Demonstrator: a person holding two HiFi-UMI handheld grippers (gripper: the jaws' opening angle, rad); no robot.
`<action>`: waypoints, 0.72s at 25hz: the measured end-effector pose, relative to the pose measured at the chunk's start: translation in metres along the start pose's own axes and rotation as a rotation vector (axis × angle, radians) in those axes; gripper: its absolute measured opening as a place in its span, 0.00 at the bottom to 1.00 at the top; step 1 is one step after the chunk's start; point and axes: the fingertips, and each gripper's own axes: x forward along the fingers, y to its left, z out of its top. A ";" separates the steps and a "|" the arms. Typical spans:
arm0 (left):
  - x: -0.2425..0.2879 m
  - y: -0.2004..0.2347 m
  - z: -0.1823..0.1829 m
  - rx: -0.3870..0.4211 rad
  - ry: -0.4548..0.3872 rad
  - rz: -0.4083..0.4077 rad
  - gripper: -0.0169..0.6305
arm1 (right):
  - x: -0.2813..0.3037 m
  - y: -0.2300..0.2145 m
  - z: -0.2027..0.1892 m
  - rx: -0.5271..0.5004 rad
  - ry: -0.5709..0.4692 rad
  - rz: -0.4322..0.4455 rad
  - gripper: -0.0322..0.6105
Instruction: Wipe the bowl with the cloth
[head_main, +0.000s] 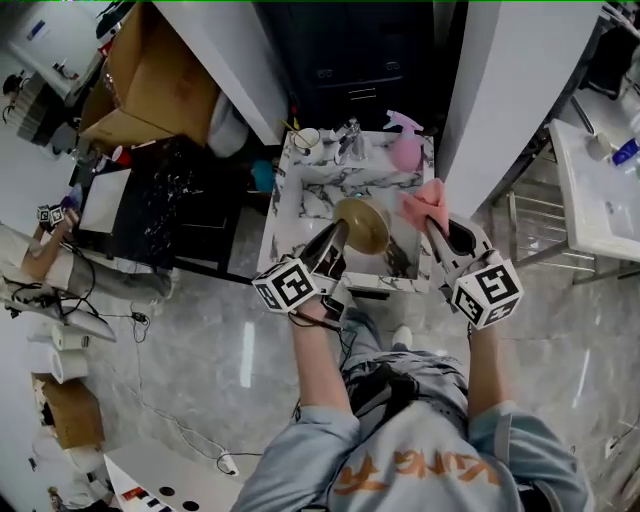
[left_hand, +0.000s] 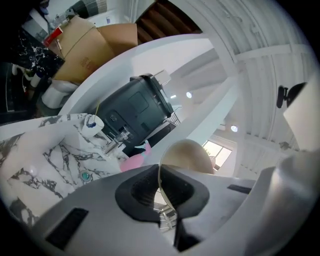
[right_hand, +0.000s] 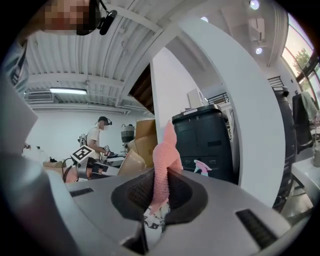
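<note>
A tan bowl (head_main: 362, 222) hangs tilted over the marble sink (head_main: 300, 205), its thin rim pinched between the jaws of my left gripper (head_main: 339, 232). In the left gripper view the bowl (left_hand: 187, 155) rises from the shut left gripper (left_hand: 161, 186). My right gripper (head_main: 432, 226) is shut on a pink cloth (head_main: 424, 203), held to the right of the bowl and apart from it. In the right gripper view the cloth (right_hand: 164, 161) stands up out of the right gripper (right_hand: 156, 192).
A pink spray bottle (head_main: 405, 140), a chrome tap (head_main: 350, 138) and a white cup (head_main: 307, 139) stand along the sink's back edge. White pillars flank the sink, with a dark cabinet (head_main: 360, 60) behind. Cardboard boxes (head_main: 150, 80) lie at left, where another person (right_hand: 95, 137) stands.
</note>
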 end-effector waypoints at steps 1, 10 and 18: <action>-0.004 -0.005 0.003 0.006 -0.010 -0.011 0.08 | 0.000 0.004 0.003 -0.012 -0.006 0.014 0.13; -0.001 -0.033 0.003 0.042 -0.006 -0.075 0.08 | -0.012 0.034 0.015 -0.257 0.032 0.095 0.13; 0.017 -0.052 -0.010 0.096 0.075 -0.172 0.08 | -0.026 0.070 0.012 -0.443 0.082 0.321 0.13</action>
